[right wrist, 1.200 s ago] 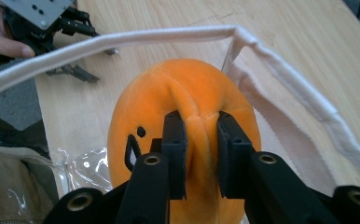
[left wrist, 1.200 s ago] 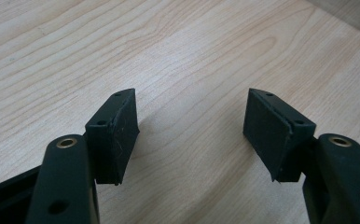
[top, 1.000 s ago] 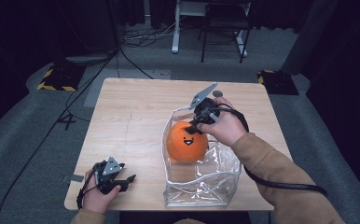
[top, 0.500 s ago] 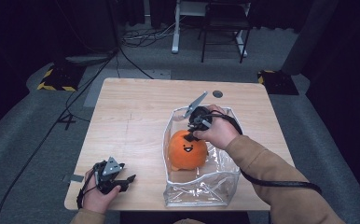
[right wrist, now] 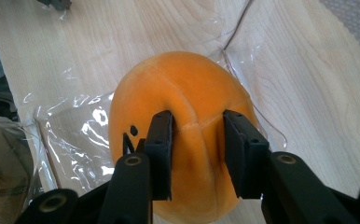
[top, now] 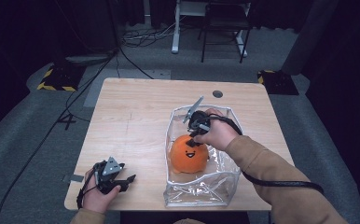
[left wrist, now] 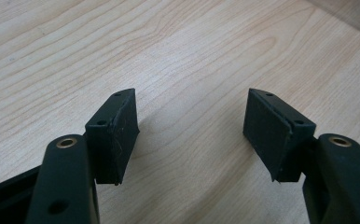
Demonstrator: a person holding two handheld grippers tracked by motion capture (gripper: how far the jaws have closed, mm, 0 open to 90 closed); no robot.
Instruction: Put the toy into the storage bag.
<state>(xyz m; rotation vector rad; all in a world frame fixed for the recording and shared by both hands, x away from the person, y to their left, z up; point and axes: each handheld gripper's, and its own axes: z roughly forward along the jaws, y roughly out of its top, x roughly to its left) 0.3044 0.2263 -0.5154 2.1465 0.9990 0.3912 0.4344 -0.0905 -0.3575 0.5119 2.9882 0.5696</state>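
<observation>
High view overhead facing forward-down, 2 close gripper views, shared table (top: 136,116)

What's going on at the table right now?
Left gripper open, idle on table. Right gripper jaws just opening around orange plush, now inside clear bag. Nothing in the way.

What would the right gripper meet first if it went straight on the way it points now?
The orange plush. The right gripper points down at it inside the clear bag, and its jaws, just opening, already stand on either side of its top. Under the plush probably lie the bag's floor and the table.

Dim lab: floor cables (top: 122,51), hazard-striped weights (top: 54,79)
</observation>
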